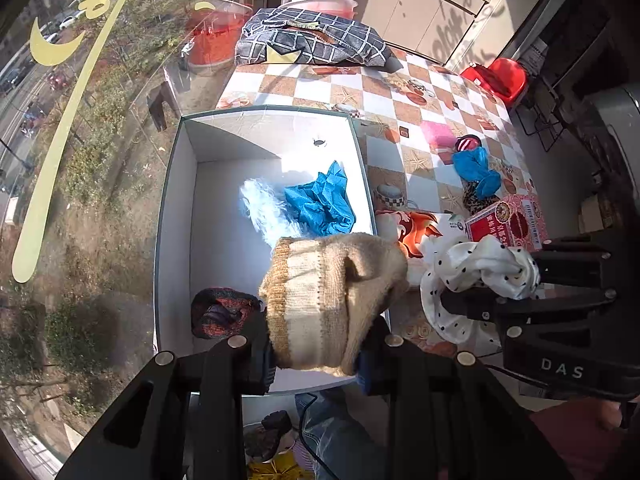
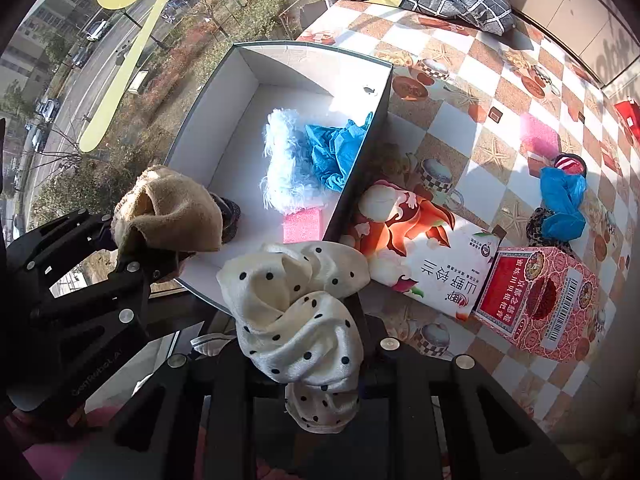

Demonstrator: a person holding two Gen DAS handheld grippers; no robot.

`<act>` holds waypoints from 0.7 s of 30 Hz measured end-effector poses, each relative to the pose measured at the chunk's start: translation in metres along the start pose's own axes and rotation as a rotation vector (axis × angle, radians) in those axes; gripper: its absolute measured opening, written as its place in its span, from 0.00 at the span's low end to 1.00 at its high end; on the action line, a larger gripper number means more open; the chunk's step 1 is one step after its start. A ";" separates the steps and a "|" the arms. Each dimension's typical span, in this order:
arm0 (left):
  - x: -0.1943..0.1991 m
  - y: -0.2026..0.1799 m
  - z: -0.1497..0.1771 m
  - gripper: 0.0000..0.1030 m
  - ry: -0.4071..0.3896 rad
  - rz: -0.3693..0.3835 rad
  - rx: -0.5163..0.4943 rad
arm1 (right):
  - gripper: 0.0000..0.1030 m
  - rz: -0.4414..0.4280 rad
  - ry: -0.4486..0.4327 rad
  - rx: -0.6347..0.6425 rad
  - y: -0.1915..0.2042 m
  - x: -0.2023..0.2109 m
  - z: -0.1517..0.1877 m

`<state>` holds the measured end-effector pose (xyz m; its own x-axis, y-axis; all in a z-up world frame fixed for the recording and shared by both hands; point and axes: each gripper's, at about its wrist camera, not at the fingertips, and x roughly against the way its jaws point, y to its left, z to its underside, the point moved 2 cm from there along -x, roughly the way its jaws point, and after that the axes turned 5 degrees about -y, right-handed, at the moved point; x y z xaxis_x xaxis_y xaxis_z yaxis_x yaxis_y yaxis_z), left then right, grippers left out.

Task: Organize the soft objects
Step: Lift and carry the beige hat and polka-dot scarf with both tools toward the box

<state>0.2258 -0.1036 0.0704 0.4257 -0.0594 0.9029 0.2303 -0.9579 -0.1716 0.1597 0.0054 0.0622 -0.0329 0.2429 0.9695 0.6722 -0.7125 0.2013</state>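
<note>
My left gripper [image 1: 316, 364] is shut on a beige knitted sock [image 1: 332, 300] and holds it over the near end of the white open box [image 1: 176, 208]. From the right wrist it shows at the left, the left gripper [image 2: 132, 256] with the beige sock [image 2: 168, 208]. Beside the box's near corner, my right gripper [image 2: 320, 360] is shut on a white polka-dot cloth [image 2: 304, 320]. Inside the box lie a fluffy white piece [image 2: 284, 160], a blue cloth [image 2: 336, 148], a pink sponge [image 2: 302, 226] and a dark red-black item [image 1: 220, 312].
On the checkered table [image 2: 460, 132] lie another blue cloth [image 2: 560, 196], a pink sponge [image 2: 538, 132], a printed tissue pack [image 2: 420, 240] and a red carton [image 2: 536, 300]. A checked pillow [image 1: 312, 40] lies at the far end. A window pane [image 1: 80, 160] runs along the left.
</note>
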 end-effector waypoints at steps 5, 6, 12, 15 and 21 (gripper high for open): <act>0.003 0.007 0.002 0.32 -0.004 -0.011 0.029 | 0.23 -0.004 0.008 0.035 0.008 -0.003 -0.004; 0.003 0.008 0.002 0.32 -0.005 -0.014 0.034 | 0.23 -0.004 0.010 0.041 0.009 -0.003 -0.004; 0.004 0.020 0.005 0.32 -0.009 -0.030 0.081 | 0.23 -0.006 0.022 0.080 0.016 -0.007 -0.008; 0.004 0.024 0.006 0.32 -0.012 -0.038 0.102 | 0.23 -0.006 0.026 0.102 0.020 -0.008 -0.012; 0.004 0.032 0.008 0.32 -0.009 -0.046 0.143 | 0.23 -0.011 0.035 0.137 0.026 -0.012 -0.018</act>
<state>0.2416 -0.1323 0.0657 0.4197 -0.0136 0.9075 0.3712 -0.9099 -0.1854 0.1642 -0.0279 0.0581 -0.0651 0.2259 0.9720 0.7663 -0.6126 0.1937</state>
